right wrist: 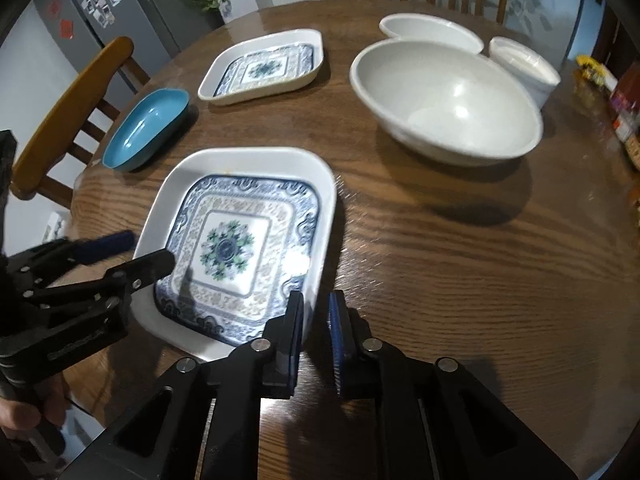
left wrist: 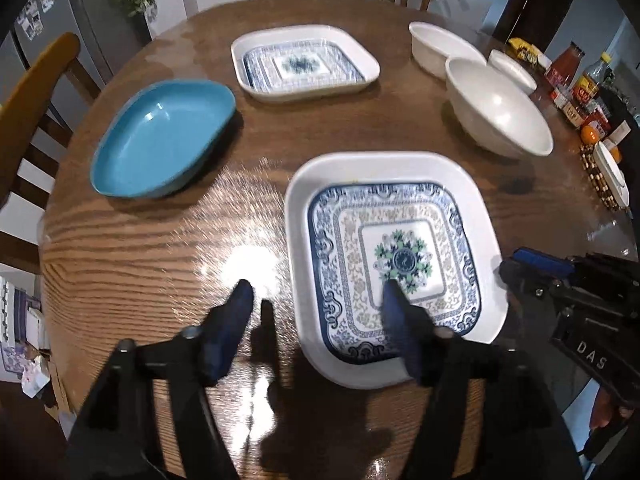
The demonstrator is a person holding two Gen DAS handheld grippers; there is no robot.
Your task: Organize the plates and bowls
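Observation:
A square white plate with a blue pattern (left wrist: pixel 394 256) (right wrist: pixel 244 240) lies at the table's near side. My left gripper (left wrist: pixel 318 292) is open, one finger over the plate's left part, the other over bare table. My right gripper (right wrist: pixel 316 312) is narrowly open, its fingers straddling the plate's near right rim; it also shows in the left wrist view (left wrist: pixel 532 264). A second patterned square plate (left wrist: pixel 304 62) (right wrist: pixel 264 66) sits farther back. A blue oval dish (left wrist: pixel 164 138) (right wrist: pixel 148 128) is on the left. A large white bowl (left wrist: pixel 498 108) (right wrist: pixel 446 100) is on the right.
The round wooden table (left wrist: pixel 140 248) (right wrist: pixel 460 260) carries two more white dishes behind the big bowl (left wrist: pixel 440 48) (right wrist: pixel 430 28) (right wrist: pixel 524 66). Bottles and jars (left wrist: pixel 580 84) crowd the far right edge. Wooden chairs (right wrist: pixel 68 120) stand around the table.

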